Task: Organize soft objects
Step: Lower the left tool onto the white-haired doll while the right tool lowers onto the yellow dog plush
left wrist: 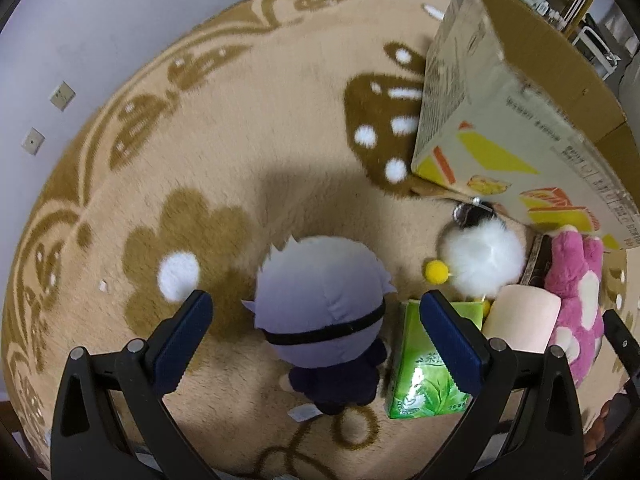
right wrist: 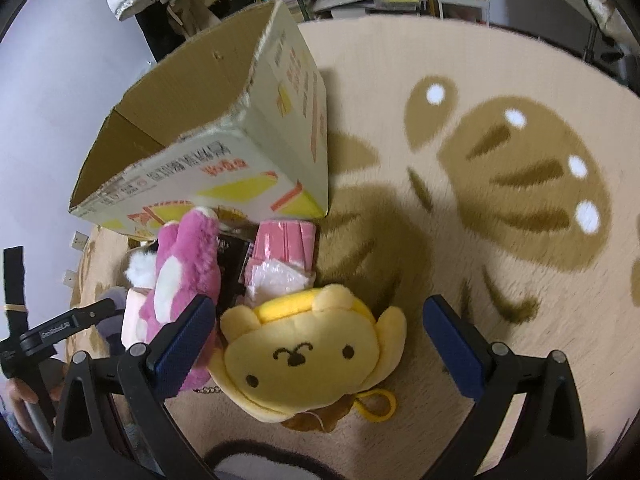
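Underneath everything, a round beige rug (left wrist: 248,152) with brown butterfly and flower motifs. Standing on it toward the far edge, an open cardboard box (right wrist: 224,120), mouth up, likely the bin meant to receive the soft toys. Clustered at the box's foot: pink plush (left wrist: 576,300), yellow bear plush (right wrist: 304,352) face up, white-haired doll (left wrist: 320,312) in dark clothes, green tissue pack (left wrist: 420,372), pink packet (right wrist: 286,240), white pom-pom (left wrist: 484,260). Poised over the doll, left gripper (left wrist: 316,340), fingers spread wide and holding nothing. Above the bear, right gripper (right wrist: 316,344), likewise wide apart and empty, apparently lined up for a pick.
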`<state>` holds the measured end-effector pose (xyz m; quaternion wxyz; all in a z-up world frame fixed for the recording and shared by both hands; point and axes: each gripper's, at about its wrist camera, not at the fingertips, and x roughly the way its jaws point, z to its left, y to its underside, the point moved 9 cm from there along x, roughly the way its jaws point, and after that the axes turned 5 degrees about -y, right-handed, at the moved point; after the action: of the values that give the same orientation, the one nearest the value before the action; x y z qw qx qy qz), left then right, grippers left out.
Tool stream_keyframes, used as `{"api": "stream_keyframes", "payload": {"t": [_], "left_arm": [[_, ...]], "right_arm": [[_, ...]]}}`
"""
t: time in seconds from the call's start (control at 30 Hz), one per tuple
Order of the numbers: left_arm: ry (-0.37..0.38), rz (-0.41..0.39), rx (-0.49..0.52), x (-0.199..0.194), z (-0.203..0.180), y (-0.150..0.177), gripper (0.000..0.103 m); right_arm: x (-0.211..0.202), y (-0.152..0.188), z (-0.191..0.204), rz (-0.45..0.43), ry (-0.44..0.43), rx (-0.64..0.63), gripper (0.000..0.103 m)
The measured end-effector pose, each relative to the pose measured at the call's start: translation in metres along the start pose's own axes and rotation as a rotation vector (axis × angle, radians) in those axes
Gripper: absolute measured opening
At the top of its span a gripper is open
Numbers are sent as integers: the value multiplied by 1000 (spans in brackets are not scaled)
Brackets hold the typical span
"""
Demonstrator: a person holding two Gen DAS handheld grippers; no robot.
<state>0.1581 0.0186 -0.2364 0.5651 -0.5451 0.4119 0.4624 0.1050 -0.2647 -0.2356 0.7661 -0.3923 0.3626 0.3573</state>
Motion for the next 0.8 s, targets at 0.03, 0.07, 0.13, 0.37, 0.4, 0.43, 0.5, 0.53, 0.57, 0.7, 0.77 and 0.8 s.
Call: {"api": "stream_keyframes", "payload": {"t": [0.03, 0.07, 0.13, 0.37, 0.4, 0.43, 0.5, 0.53, 0.57, 0.7, 0.77, 0.8], "left_arm": [[-7, 4, 2, 2, 0, 0, 102], [-20, 7, 6, 5, 0, -1, 102], [-27, 19, 9, 10, 0, -2, 102], [5, 57, -42, 28, 3, -7, 100], [11, 58, -44, 29, 3, -7, 93], [20, 62, -47, 30, 3, -7, 87], [29, 63, -59, 31, 4, -8, 82], [19, 60, -60, 32, 5, -9, 72], [12, 64, -54, 34, 7, -10, 72], [21, 57, -45, 36, 4, -13, 66], [11, 48, -36, 32, 0, -10, 65], [9, 44, -34, 32, 0, -11, 65]], "right_arm": [[3, 2, -1, 12, -8, 11, 103], [6, 4, -1, 24, -15, 21, 103], [10, 8, -2, 47, -27, 41, 103], [28, 25, -6, 131, -64, 111, 103], [28, 26, -6, 130, -55, 99, 103], [28, 25, -4, 127, -51, 88, 103], [28, 26, -2, 123, -58, 86, 99], [28, 26, -2, 123, -58, 90, 98], [27, 26, -2, 123, -56, 92, 96], [25, 26, 0, 116, -48, 81, 92], [23, 25, 2, 108, -27, 59, 91], [23, 24, 5, 102, -16, 49, 91]]}}
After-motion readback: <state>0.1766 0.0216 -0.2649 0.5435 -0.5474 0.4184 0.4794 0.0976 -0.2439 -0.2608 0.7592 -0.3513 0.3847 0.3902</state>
